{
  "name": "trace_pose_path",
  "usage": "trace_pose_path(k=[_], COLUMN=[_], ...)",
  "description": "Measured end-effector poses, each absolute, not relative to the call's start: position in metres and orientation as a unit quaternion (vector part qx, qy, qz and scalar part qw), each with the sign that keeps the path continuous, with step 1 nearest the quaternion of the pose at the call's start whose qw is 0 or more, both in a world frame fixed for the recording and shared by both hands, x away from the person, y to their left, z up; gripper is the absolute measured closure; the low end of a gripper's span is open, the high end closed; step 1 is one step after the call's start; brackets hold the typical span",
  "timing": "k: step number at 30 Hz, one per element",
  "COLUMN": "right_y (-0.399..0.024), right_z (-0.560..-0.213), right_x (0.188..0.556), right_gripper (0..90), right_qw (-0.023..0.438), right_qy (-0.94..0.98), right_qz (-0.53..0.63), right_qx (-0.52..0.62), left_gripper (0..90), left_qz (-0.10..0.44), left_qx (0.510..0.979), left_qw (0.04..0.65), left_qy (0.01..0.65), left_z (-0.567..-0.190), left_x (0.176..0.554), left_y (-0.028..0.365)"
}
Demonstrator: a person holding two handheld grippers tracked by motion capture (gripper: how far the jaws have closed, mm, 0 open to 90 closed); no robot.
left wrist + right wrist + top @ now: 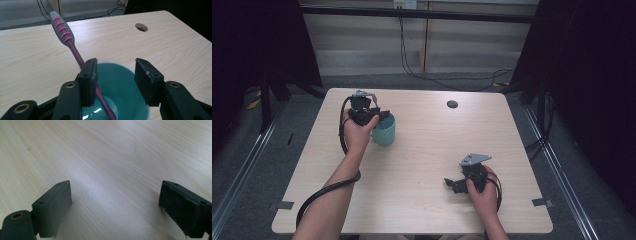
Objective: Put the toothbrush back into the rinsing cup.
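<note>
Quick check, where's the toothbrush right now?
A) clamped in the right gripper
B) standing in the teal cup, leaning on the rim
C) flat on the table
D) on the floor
B: in the left gripper view the toothbrush slants up out of the teal cup, handle past the rim.

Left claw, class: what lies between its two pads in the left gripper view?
The open teal cup, with the pink-and-grey toothbrush leaning inside against one pad of the left claw, shown in the left gripper view.
</note>
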State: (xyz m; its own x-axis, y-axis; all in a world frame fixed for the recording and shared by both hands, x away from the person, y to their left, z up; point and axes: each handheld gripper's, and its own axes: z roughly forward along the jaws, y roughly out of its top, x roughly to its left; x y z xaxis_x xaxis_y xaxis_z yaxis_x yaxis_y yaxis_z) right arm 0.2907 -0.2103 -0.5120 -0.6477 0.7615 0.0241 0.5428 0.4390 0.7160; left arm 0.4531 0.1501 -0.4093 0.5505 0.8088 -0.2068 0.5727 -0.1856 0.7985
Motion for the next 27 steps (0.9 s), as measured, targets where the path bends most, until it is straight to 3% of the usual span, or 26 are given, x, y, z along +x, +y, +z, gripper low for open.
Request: trace_pose_path(k=[8,18,27], right_y=[-0.21,-0.21,-0.21], right_z=[-0.512,-0.512,-0.512], right_x=[0.291,0.291,0.291], right_gripper=[10.5,10.5,10.5], right_qw=[0.154,0.155,0.154], right_qy=[0.835,0.835,0.835], right_qz=[0.358,0.358,0.359], right_qx=[0.389,0.388,0.387], left_gripper=[46.2,30.7,25.4], left_qz=[0.13,0.113,0.101], left_qx=[0.758,0.767,0.776], left_qw=[0.455,0.454,0.464], left_qy=[0.449,0.439,0.415], left_z=[-0.406,-0.4,-0.398], left_x=[0.449,0.441,0.42], left_y=[0.152,0.154,0.15])
